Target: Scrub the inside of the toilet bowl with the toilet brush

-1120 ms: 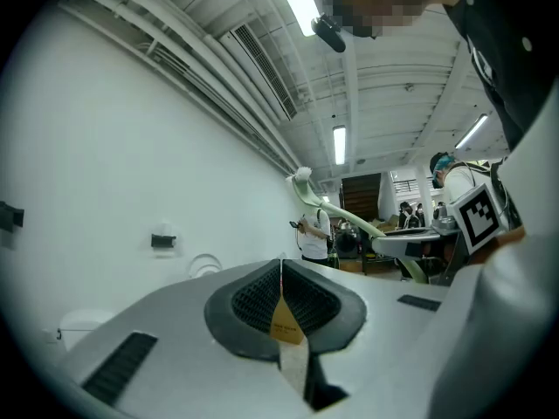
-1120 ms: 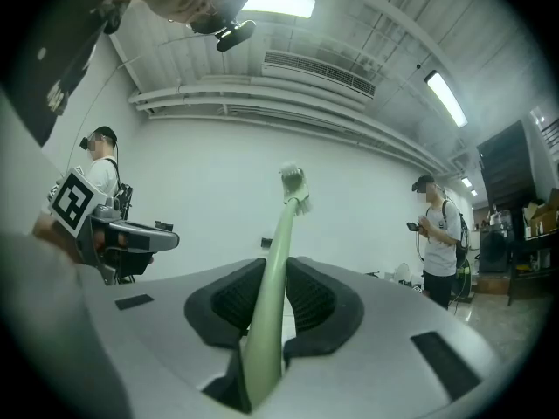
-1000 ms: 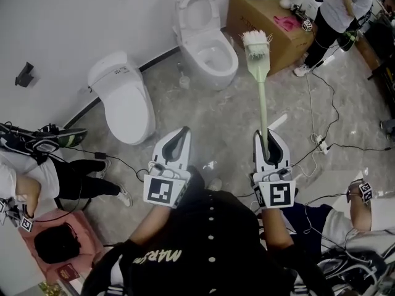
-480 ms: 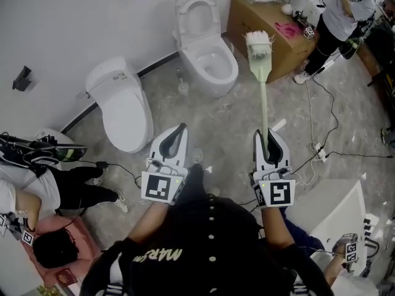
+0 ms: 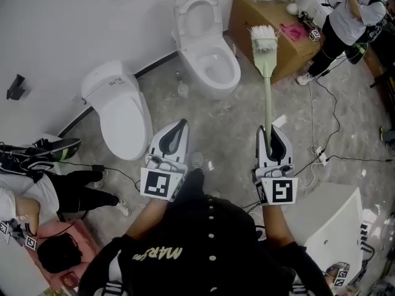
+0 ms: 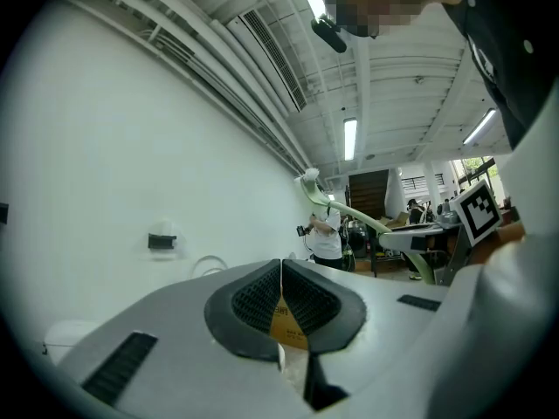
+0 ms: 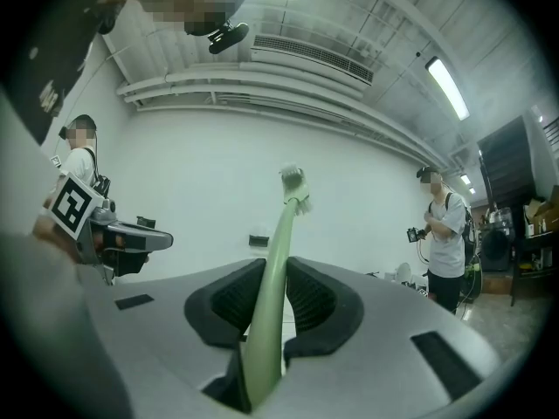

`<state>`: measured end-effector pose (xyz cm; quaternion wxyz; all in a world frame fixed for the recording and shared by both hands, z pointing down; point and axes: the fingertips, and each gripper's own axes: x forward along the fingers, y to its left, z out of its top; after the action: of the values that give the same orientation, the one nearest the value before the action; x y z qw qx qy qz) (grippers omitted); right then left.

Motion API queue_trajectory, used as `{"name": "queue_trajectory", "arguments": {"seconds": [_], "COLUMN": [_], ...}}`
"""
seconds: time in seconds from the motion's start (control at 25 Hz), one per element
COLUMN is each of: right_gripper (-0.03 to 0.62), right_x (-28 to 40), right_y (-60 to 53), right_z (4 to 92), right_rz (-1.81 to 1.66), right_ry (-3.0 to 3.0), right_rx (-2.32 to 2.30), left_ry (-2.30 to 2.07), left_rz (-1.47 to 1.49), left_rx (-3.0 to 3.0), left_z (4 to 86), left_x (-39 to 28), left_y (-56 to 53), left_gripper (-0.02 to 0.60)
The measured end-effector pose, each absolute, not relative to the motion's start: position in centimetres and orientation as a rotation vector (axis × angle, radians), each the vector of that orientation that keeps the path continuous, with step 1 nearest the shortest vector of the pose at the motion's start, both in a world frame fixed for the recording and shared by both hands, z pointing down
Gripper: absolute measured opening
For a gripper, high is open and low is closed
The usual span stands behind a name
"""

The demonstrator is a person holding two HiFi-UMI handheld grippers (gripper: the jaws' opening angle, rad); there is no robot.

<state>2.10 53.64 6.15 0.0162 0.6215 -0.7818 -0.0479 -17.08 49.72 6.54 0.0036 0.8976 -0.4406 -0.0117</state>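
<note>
My right gripper (image 5: 272, 135) is shut on the pale green handle of the toilet brush (image 5: 266, 73), which stands nearly upright with its white bristle head (image 5: 263, 32) at the top; the same brush (image 7: 278, 260) rises between the jaws in the right gripper view. The open white toilet (image 5: 205, 51) stands by the wall, left of the brush head and apart from it. My left gripper (image 5: 174, 135) is shut with nothing in it and hangs beside the right one; in its own view the pads (image 6: 281, 302) meet.
A second white toilet with its lid down (image 5: 120, 106) stands at the left. A cardboard box (image 5: 271, 26) sits right of the open toilet. Cables and a power strip (image 5: 321, 158) lie on the floor. One person stands at top right (image 5: 352, 14), another sits at the left (image 5: 37, 187).
The view has shifted a little; the open toilet and the brush head now sit slightly higher and to the right. Both grippers hold the same pose, the brush still upright.
</note>
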Motion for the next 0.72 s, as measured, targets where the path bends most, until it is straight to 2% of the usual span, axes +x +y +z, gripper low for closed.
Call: {"name": "queue_trajectory", "arguments": {"seconds": [0.72], "right_gripper": [0.089], "right_x": [2.9], "right_y": [42.5], "right_z": [5.5], "right_rz": [-0.132], "right_ry": [-2.414], "right_rx": [1.966], "left_ry": [-1.325], "left_rz": [-0.016], "left_rx": [2.855], "left_z": [6.5], "left_x": [-16.1], "left_y": [37.9], "left_gripper": [0.031]}}
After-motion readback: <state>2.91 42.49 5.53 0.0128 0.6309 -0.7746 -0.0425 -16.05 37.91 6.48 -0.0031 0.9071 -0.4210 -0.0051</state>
